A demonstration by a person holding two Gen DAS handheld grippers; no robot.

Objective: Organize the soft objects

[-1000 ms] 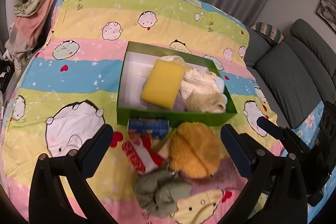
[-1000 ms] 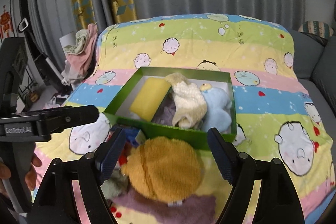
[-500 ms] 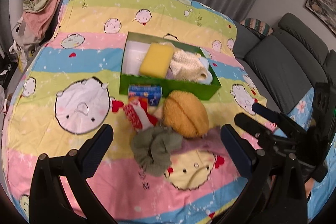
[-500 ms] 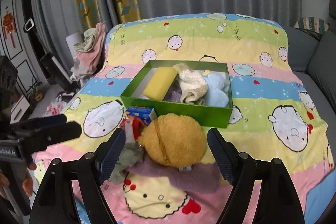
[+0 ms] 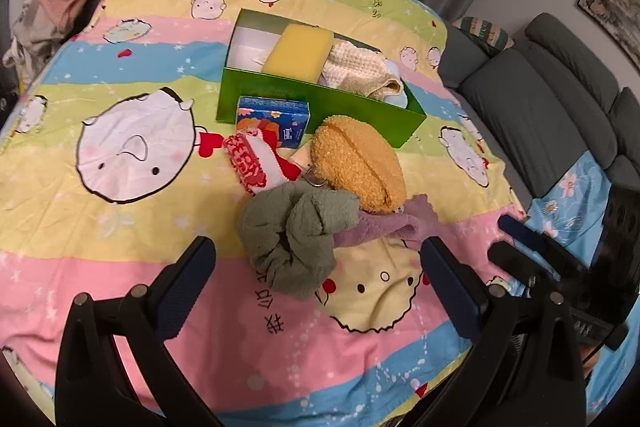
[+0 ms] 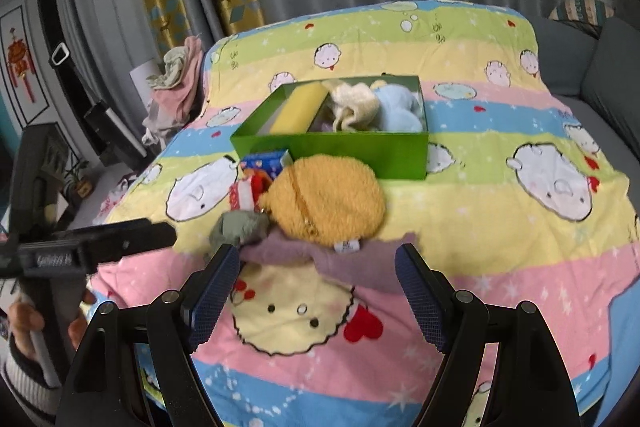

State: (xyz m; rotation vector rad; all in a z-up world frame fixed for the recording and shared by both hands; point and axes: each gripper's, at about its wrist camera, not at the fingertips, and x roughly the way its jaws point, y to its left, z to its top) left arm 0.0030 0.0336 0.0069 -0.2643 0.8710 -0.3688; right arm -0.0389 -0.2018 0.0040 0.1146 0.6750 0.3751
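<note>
Chinese characters on the blanket [image 5: 276, 323], beside the green scrunchie [image 5: 296, 235].

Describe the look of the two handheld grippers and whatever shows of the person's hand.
Both the left gripper and the right gripper have matte black angular frames with silver round bolt heads at the joints. The fingers carry dark blue pads with a fine grid texture. In the right wrist view, the left gripper's black body bears pale lettering too blurred to read. The hand gripping its handle is bare, with a grey and white striped cuff.
</note>
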